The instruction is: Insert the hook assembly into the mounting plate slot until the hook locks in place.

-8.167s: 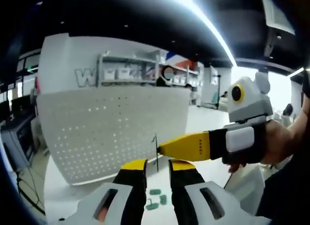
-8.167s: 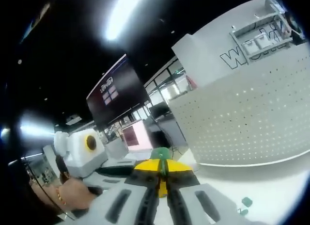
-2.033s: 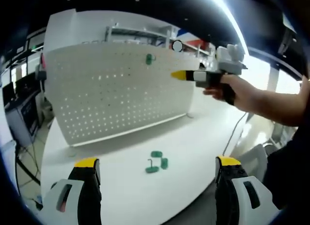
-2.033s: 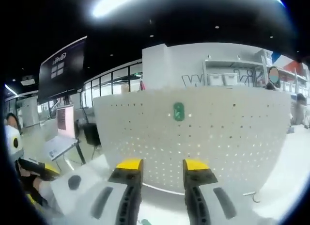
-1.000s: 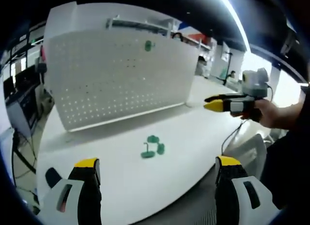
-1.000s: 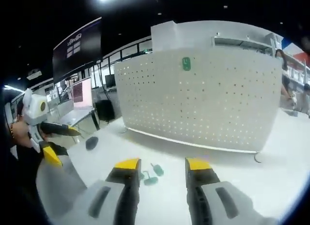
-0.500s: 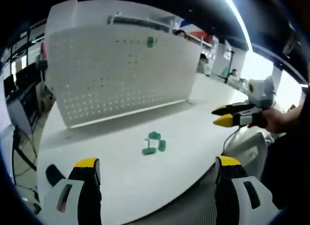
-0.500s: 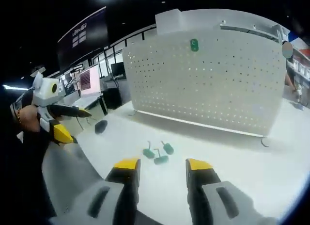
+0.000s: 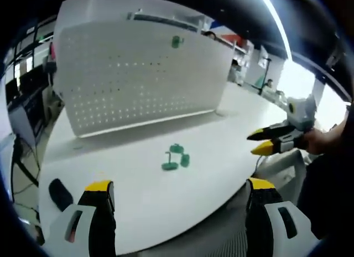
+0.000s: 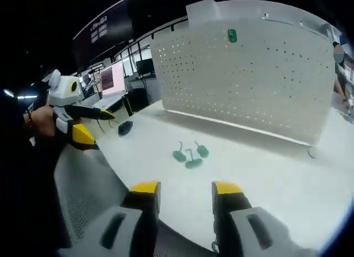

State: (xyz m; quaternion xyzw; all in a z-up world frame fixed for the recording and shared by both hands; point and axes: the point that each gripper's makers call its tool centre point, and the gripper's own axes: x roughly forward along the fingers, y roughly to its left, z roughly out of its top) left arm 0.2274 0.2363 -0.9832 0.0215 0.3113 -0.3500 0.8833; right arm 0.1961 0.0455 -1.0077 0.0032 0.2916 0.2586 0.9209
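Pegboard mounting plate (image 9: 138,80) standing upright at the far edge of the white table (image 9: 138,201), with one green hook assembly (image 9: 176,42) already sitting high on its face, near the top edge. Looks seated, though too small to tell if actually locked. Three more green hooks (image 10: 189,153) lying loose in a little cluster mid-table, well apart from the plate.

Biggest risk from here, probably: calling it done when that hook is only hanging in the hole and not clicked home, so a nudge could drop it out. Also easy to swing the cameras off and lose the plate or the hooks from sight.

Left gripper (image 9: 180,196) held low at the near table edge, jaws spread wide, nothing between them. Right gripper (image 10: 185,190) likewise back at the near edge, jaws apart and empty, pointed at the plate. Both well clear of the hooks, held off to either side of the table.
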